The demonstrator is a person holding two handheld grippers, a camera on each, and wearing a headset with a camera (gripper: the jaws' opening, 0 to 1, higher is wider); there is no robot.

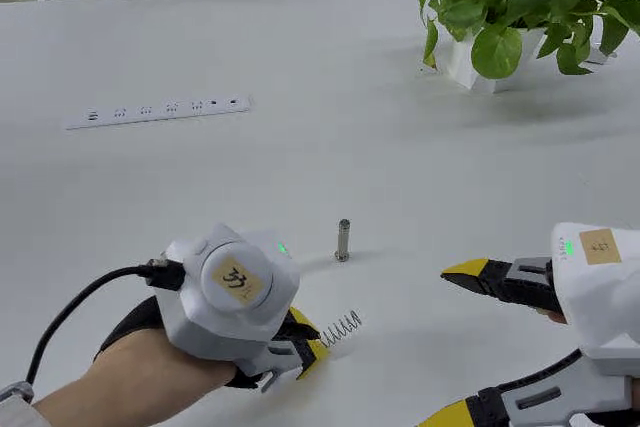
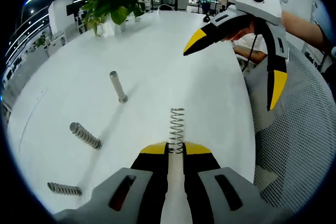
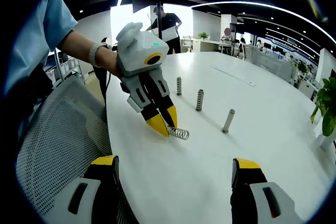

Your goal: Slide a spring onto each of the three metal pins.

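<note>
The left gripper (image 2: 176, 147) clamps one end of a thin silver coil spring (image 2: 177, 124) lying flat toward the desk's (image 1: 300, 67) near edge. The right gripper (image 3: 174, 165) stands wide open.

Open-plan office, located from the large white table (image 1: 380, 157). On the table's far left part lies a white power strip (image 1: 158, 111), and at its far right corner stands a potted plant (image 1: 520, 7). A grey mesh chair (image 3: 58, 129) is drawn up to its near edge. Beyond its far end are further desks (image 3: 268, 56) and a standing person (image 3: 167, 24). Long ceiling light strips (image 3: 273, 9) run overhead.
</note>
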